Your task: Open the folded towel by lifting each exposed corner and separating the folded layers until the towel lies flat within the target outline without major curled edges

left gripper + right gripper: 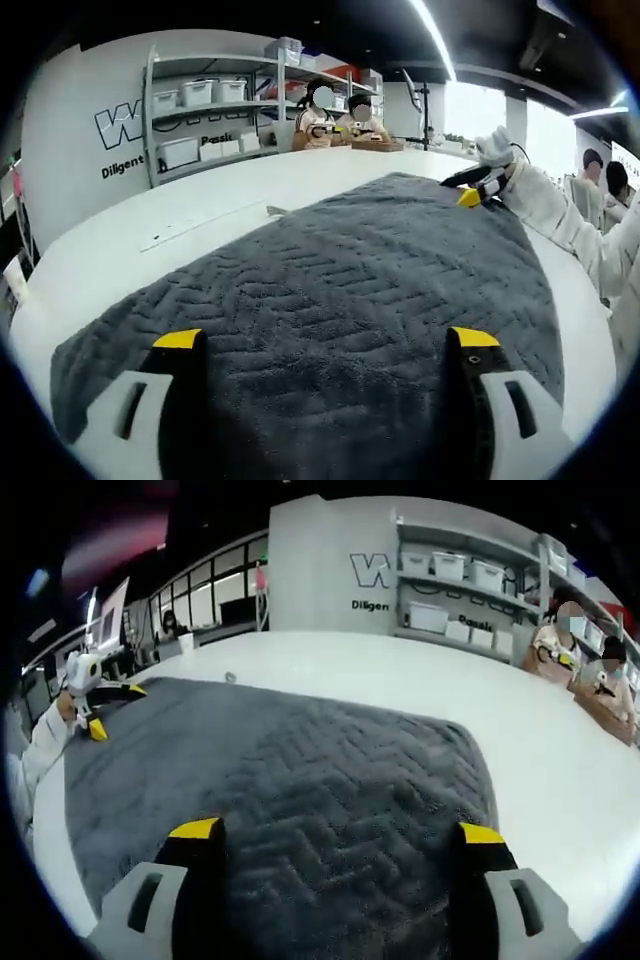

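Left gripper (326,338): bottom of frame, jaws spread wide, nothing between them.
Right gripper (337,830): bottom of frame, jaws likewise parted.
Towel (360,280): grey, spread across the white table (150,225), centre frame.
Far: shelves (205,100) upper left, people behind.

Both grippers — left gripper (325,345), right gripper (335,832) — black jaws, yellow tips (white sleeve (560,215)).

Each gripper view looks low and close along its own jaws across the dark grey textured towel (350,290) on the white bench (200,210). They face from opposite ends. Both share the towel and the shelving rack (210,110).
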Demonstrator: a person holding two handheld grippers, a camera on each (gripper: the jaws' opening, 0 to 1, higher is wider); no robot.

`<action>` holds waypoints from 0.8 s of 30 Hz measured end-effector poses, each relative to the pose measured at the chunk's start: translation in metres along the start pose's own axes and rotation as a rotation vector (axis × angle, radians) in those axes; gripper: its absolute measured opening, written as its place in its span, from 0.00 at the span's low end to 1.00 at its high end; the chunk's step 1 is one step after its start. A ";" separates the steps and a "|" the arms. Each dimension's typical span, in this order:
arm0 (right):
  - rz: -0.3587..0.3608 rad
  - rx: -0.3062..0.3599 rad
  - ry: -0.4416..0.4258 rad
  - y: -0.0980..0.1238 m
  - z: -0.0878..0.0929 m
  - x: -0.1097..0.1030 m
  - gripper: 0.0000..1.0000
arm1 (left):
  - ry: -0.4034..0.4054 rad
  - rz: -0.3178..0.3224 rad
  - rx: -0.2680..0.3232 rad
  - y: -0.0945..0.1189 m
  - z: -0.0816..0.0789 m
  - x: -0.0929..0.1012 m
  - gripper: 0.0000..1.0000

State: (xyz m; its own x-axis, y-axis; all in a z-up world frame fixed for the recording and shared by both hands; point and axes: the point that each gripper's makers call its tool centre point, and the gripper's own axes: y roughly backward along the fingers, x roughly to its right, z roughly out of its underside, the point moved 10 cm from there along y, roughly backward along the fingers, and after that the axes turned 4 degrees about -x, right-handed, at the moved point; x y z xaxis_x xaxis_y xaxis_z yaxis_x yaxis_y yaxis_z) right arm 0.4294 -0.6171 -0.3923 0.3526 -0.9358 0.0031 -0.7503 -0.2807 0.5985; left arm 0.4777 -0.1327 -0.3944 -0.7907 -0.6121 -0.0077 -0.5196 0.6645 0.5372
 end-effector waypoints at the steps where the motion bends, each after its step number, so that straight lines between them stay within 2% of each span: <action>1: 0.000 0.000 0.000 0.000 0.000 0.000 0.93 | 0.000 0.000 -0.001 0.000 0.000 0.000 0.98; 10: 0.009 -0.040 -0.017 0.004 -0.004 -0.007 0.94 | 0.005 -0.006 0.002 -0.002 -0.001 0.001 0.99; 12: 0.010 -0.034 -0.027 0.006 -0.005 -0.010 0.99 | 0.005 -0.006 0.002 -0.002 -0.001 0.001 0.99; 14: 0.013 -0.018 -0.033 0.010 -0.007 -0.013 0.98 | 0.004 -0.006 0.002 -0.002 -0.001 0.001 0.99; 17: 0.047 0.015 -0.062 0.022 -0.011 -0.018 0.97 | 0.004 -0.006 0.003 -0.002 -0.001 0.001 0.99; 19: 0.088 0.059 -0.069 0.036 -0.013 -0.022 0.97 | 0.004 -0.006 0.004 -0.002 -0.001 0.001 0.99; 22: 0.121 0.070 -0.074 0.050 -0.010 -0.027 0.97 | 0.004 -0.005 0.005 -0.002 -0.001 0.002 0.99; 24: 0.144 0.056 -0.077 0.057 -0.005 -0.030 0.95 | 0.004 -0.006 0.005 -0.002 0.000 0.002 0.99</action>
State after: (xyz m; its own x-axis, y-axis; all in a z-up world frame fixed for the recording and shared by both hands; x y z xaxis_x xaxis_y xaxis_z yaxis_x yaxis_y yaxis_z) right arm 0.3793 -0.6038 -0.3540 0.1975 -0.9800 0.0230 -0.8204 -0.1524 0.5511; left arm 0.4776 -0.1351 -0.3950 -0.7865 -0.6176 -0.0071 -0.5256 0.6633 0.5328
